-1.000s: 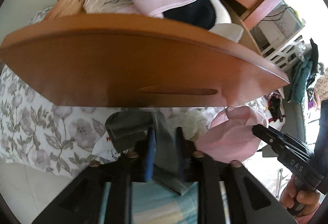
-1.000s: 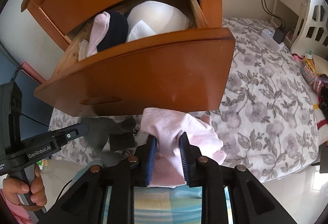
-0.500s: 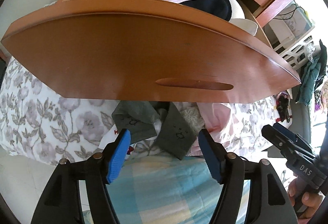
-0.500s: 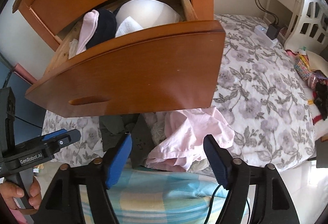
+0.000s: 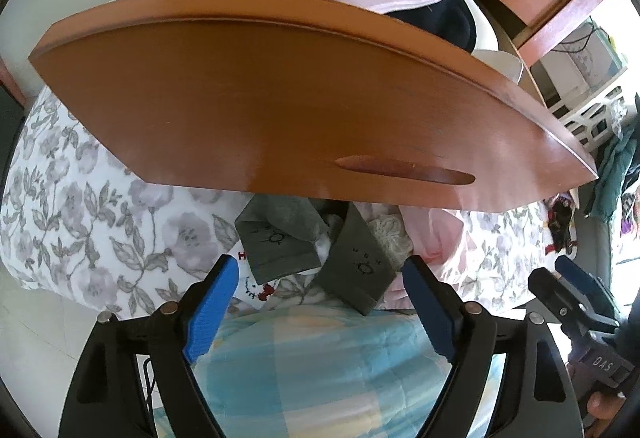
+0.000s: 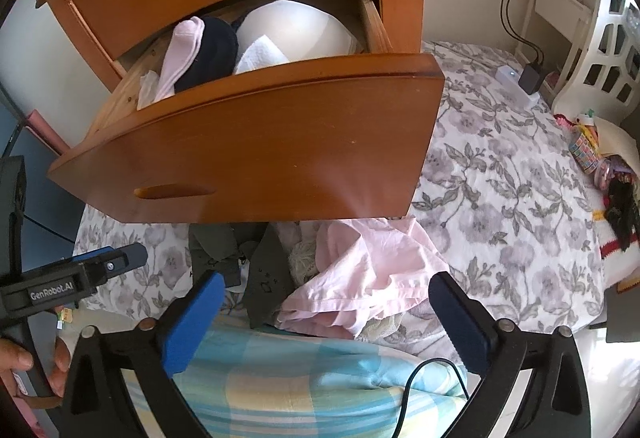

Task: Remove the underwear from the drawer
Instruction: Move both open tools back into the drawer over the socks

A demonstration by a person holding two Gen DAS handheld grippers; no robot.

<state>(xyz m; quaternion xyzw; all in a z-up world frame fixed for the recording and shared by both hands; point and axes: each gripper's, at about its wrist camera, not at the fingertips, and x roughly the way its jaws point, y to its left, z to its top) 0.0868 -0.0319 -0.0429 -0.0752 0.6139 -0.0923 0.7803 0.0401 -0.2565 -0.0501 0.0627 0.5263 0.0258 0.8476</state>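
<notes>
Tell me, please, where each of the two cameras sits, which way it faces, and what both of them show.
Left wrist: on the left gripper, jaws open, facing steeply down at the grey underwear below the drawer; the right gripper shows at right.
Right wrist: on the right gripper, jaws open, facing down at the pink garment; the left gripper shows at left.
Shared: the drawer, both garments, the floral bedspread.

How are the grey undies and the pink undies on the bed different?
The grey underwear is dark with little printed marks; the pink underwear is pale and plain. The grey one lies in flat folded pieces, while the pink one is crumpled in a heap. Both rest on the bed under the open drawer, held by neither gripper.
</notes>
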